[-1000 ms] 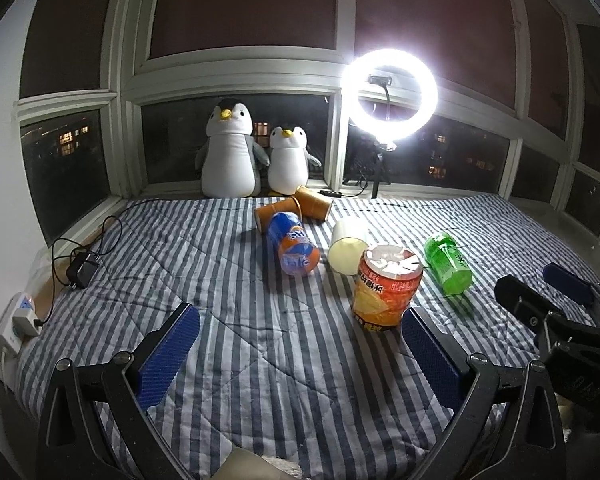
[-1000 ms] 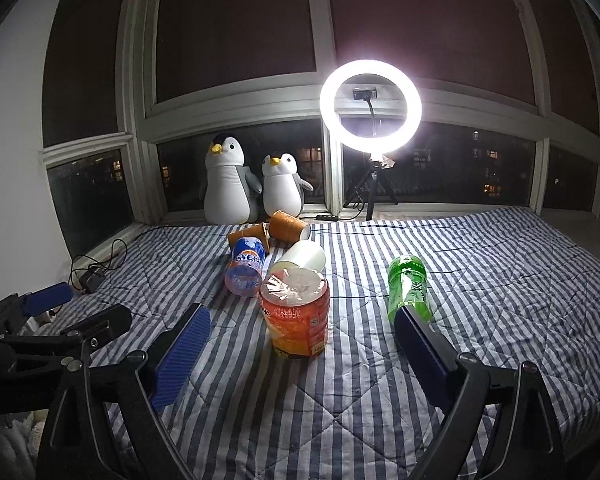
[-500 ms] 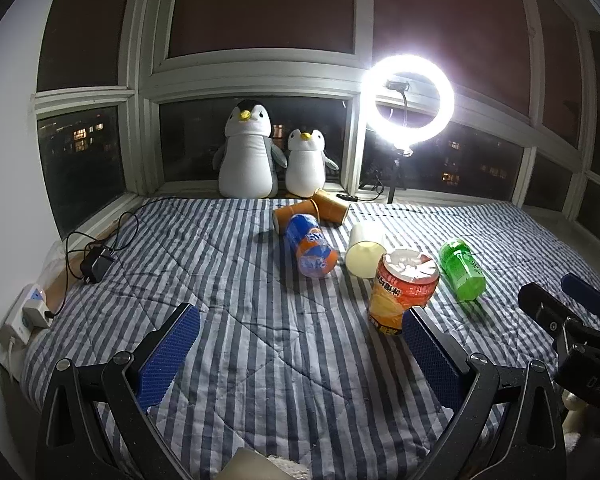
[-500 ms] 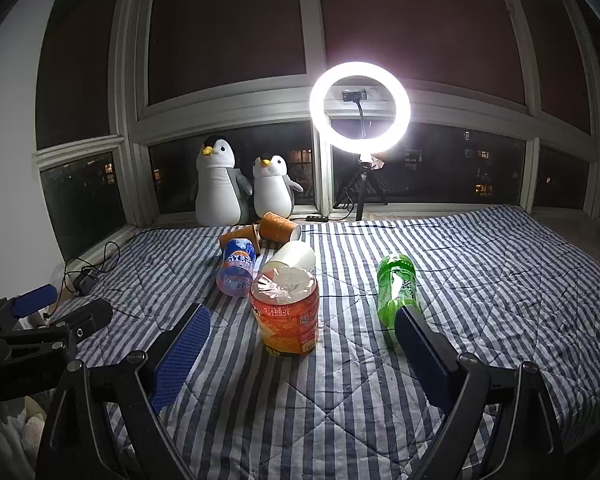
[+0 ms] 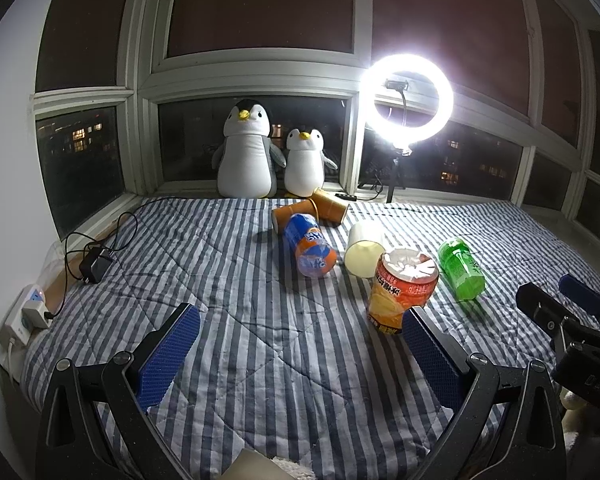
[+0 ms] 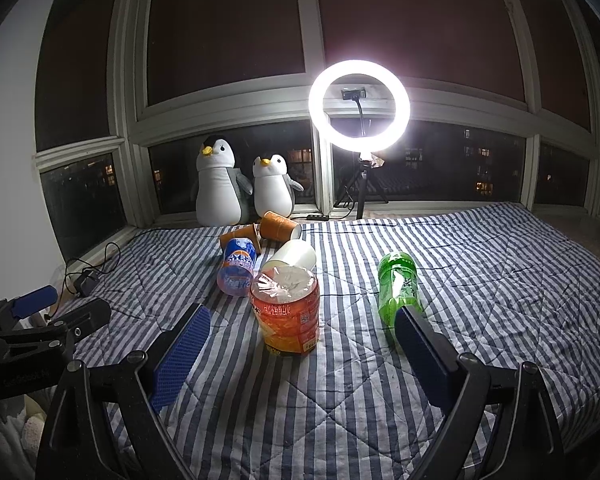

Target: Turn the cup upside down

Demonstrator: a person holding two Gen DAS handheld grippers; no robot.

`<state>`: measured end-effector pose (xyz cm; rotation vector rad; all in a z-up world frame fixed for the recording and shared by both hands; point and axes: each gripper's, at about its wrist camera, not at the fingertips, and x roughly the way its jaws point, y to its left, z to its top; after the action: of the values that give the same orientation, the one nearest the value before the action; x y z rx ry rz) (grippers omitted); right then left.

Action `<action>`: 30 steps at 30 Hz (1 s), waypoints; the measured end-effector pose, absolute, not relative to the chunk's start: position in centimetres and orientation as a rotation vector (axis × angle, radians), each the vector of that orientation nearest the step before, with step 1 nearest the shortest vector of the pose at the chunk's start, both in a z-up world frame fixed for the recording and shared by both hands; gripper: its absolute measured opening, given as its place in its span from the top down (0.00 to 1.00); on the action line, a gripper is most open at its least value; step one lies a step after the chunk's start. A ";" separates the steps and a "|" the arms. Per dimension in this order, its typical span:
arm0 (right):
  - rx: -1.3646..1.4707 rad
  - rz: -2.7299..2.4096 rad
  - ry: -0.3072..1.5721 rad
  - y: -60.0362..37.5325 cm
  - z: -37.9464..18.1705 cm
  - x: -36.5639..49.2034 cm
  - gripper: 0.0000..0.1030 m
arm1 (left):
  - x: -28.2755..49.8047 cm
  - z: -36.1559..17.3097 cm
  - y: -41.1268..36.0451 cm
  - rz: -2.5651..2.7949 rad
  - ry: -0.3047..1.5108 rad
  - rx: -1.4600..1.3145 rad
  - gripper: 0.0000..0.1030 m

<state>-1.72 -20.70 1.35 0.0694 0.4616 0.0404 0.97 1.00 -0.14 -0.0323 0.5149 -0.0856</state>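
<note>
Striped quilt [image 6: 480, 280], dark bay windows [image 6: 228, 24], glowing ring light [image 6: 359, 105]

A blue-and-white striped quilt [image 6: 460, 280] carries an orange-and-red cup [image 6: 286, 316] with a silvery foil top, a green bottle [image 6: 398, 284] at 3 o'clock of it, a blue-and-orange bottle [image 6: 238, 268] at 10 o'clock, a cream cup [image 6: 296, 254], and two orange cups [image 6: 278, 227].

Orange cup [image 6: 286, 316] upright between spread hand-held gripper [image 6: 300, 336] fingers.
</note>
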 end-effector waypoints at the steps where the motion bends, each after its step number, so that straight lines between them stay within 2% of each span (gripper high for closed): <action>1: 0.071 0.040 0.463 -20.7 1.3 -1.7 0.11 | 1.0 -0.1 1.0 -0.086 0.516 -0.032 0.00; 30: 0.080 0.038 0.466 -20.9 1.0 -1.5 0.11 | 1.0 0.1 0.7 -0.089 0.512 -0.030 0.01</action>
<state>-1.52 -20.94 1.02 0.0798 0.4658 0.0380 1.03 0.73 0.13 -0.0300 0.5123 -0.0891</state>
